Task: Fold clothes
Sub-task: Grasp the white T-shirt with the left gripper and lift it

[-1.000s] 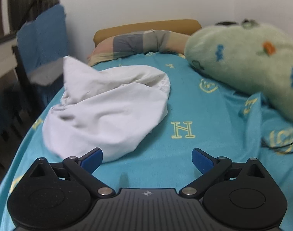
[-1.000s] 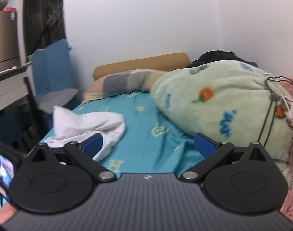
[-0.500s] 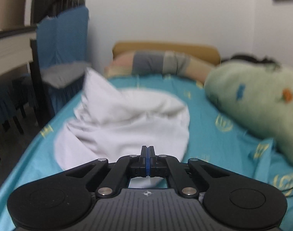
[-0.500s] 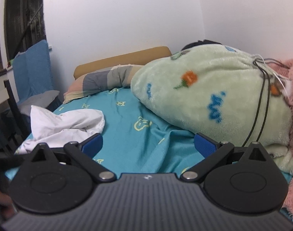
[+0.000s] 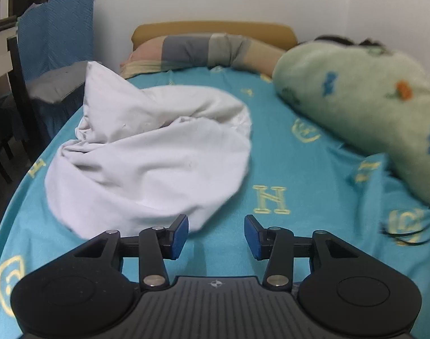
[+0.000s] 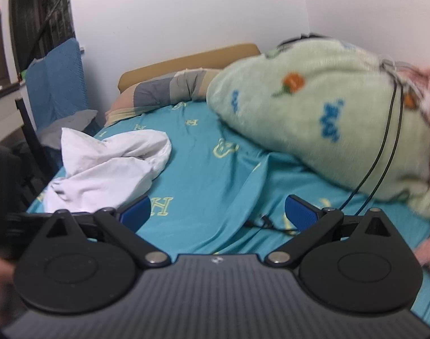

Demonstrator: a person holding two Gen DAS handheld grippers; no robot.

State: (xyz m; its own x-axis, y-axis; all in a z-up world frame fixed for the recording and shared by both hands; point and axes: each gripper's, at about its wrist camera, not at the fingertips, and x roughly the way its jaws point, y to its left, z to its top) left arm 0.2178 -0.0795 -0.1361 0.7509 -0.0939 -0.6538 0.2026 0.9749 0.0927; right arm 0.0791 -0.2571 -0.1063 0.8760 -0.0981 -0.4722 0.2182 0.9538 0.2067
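Note:
A crumpled white garment (image 5: 155, 152) lies in a heap on the left side of the bed's teal sheet (image 5: 285, 152). My left gripper (image 5: 216, 236) is open and empty, just above the sheet at the garment's near right edge. In the right wrist view the garment (image 6: 107, 166) lies to the left. My right gripper (image 6: 217, 216) is wide open and empty, held above the teal sheet (image 6: 209, 175) to the right of the garment.
A bulky green fleece blanket (image 5: 364, 113) fills the bed's right side, also in the right wrist view (image 6: 322, 113). A patchwork pillow (image 5: 203, 50) lies at the headboard. A chair with blue cloth (image 5: 54, 36) stands left of the bed. A black cable (image 6: 381, 152) runs over the blanket.
My left gripper was open, shut on nothing half a second ago, and has opened again near the garment's edge. My right gripper stayed open and swung its view back toward the garment.

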